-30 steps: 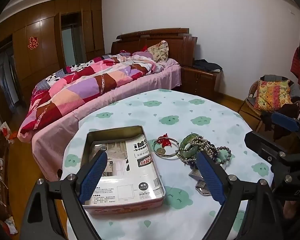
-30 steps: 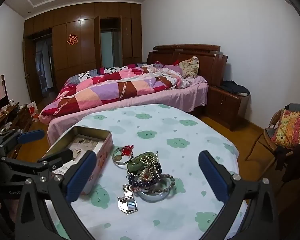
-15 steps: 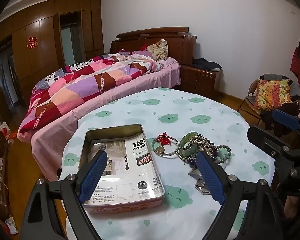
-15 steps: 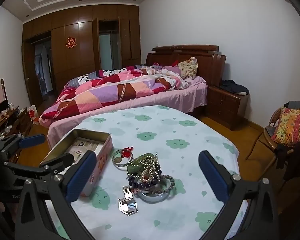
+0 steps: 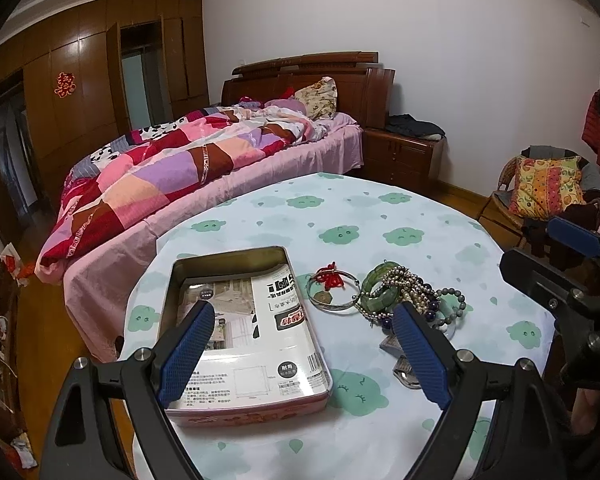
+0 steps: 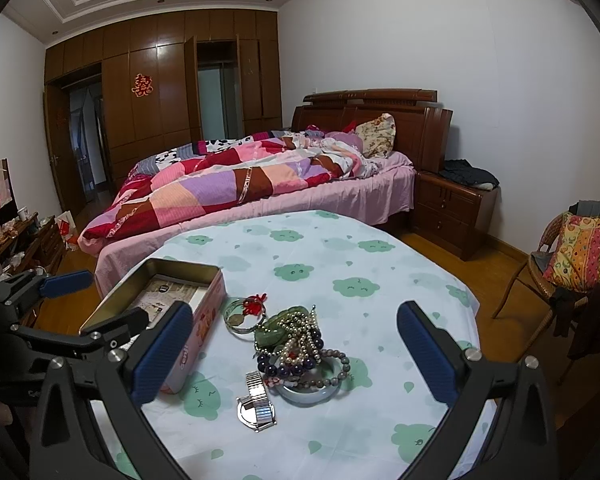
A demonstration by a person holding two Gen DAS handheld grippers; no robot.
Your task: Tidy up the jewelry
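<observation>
Tin [image 5: 244, 332] sits left on the worktop [image 5: 400, 216], open, printed paper inside; your left gripper [image 5: 304, 350] hangs over its near end, fingers [image 5: 186, 350] spread wide, holding nothing, and one hides part of the paper. Right of the tin, just apart: silver bangle with red knot [image 5: 334, 290], then the tangled jewelry pile [image 6: 296, 344] — green bangle, pearl strand, dark beads, pale bangle underneath, strands overlapping so you can't separate them. Watch [image 6: 258, 402] lies at the pile's near side, mostly blocked in the left view. Right gripper [image 6: 294, 356] frames the pile, fingers [image 6: 426, 354] wide apart, empty. Bare cloth runs far and right of the pile to the worktop edge.
</observation>
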